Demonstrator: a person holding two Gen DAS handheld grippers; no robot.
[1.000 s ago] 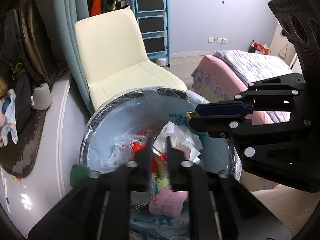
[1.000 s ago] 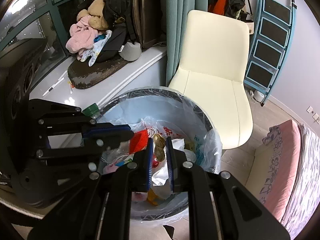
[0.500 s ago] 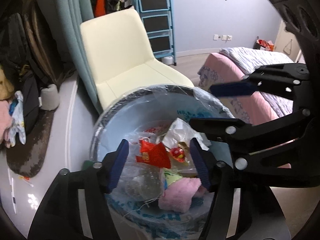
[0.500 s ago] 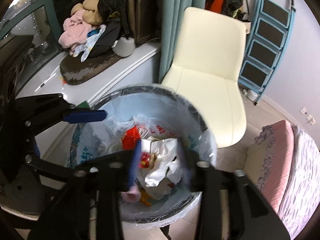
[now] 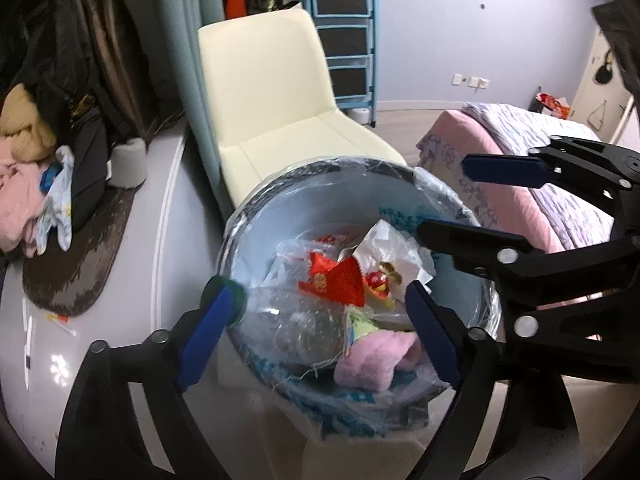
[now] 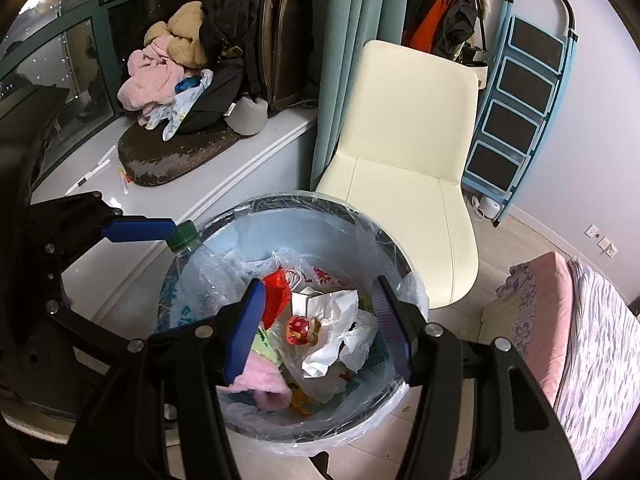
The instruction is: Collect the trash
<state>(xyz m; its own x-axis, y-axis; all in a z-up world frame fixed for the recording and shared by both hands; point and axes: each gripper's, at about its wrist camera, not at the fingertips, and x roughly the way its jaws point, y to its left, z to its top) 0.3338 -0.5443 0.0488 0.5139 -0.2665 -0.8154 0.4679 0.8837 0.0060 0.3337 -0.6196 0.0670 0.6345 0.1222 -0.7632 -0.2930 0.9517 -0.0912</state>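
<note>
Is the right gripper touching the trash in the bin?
Apart. In the right wrist view the right gripper hangs above the bin, its jaws opening with nothing between them; the trash lies lower, inside.

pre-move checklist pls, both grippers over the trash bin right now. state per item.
1. Left gripper free of load: ok. Its fingers are opening and nothing is between them.
2. Right gripper free of load: ok. Fingers opening, nothing pinched; the trash seen between them lies down in the bin.
3. Dropped trash inside the trash bin: ok. The red wrapper and white crumpled paper lie on the pile.
4. Bin liner folded over the rim: ok where visible; near edge hidden by the grippers.
5. Grippers apart from each other: ok in both views.
6. More trash to collect outside the bin: cannot tell. A green-capped bottle stands by the rim.
</note>
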